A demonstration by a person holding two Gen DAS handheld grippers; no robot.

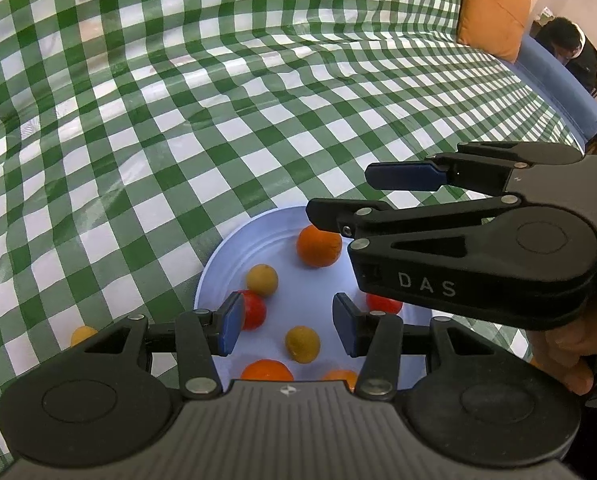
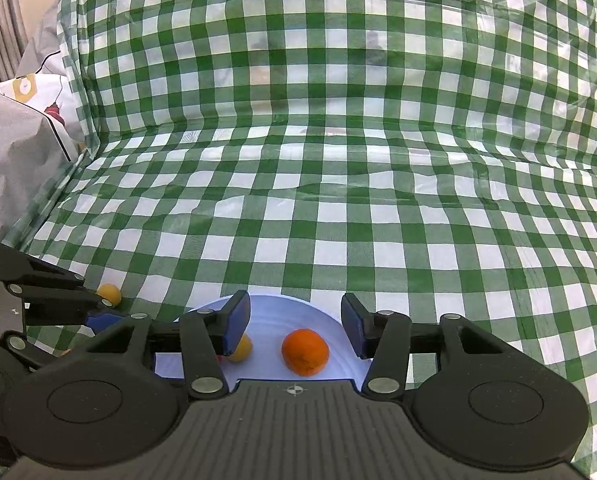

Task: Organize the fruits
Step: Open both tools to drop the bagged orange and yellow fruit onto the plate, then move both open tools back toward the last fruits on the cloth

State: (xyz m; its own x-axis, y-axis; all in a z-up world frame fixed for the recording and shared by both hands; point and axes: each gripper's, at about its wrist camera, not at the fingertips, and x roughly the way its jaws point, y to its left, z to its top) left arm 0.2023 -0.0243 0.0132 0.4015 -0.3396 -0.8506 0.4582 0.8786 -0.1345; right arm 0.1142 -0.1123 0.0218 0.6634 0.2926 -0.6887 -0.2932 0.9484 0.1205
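Observation:
A white plate point(image 1: 234, 248) lies on the green checked cloth and holds several small fruits: an orange point(image 1: 319, 246), two yellow fruits point(image 1: 261, 279) point(image 1: 302, 344), red ones point(image 1: 254, 311) and more orange ones at the near edge. My left gripper point(image 1: 288, 326) is open and empty above the plate. My right gripper point(image 2: 296, 326) is open and empty above the plate's far side, over the orange point(image 2: 305, 351); it also shows in the left wrist view point(image 1: 350, 196). One yellow fruit point(image 1: 83, 334) lies on the cloth left of the plate, also in the right wrist view point(image 2: 109, 293).
The checked cloth point(image 2: 338, 200) rises into a fold at the back. A grey paper bag point(image 2: 14, 152) stands at the left edge. An orange cushion point(image 1: 494, 8) and a blue chair point(image 1: 558, 92) are past the table's right edge, with a seated person behind.

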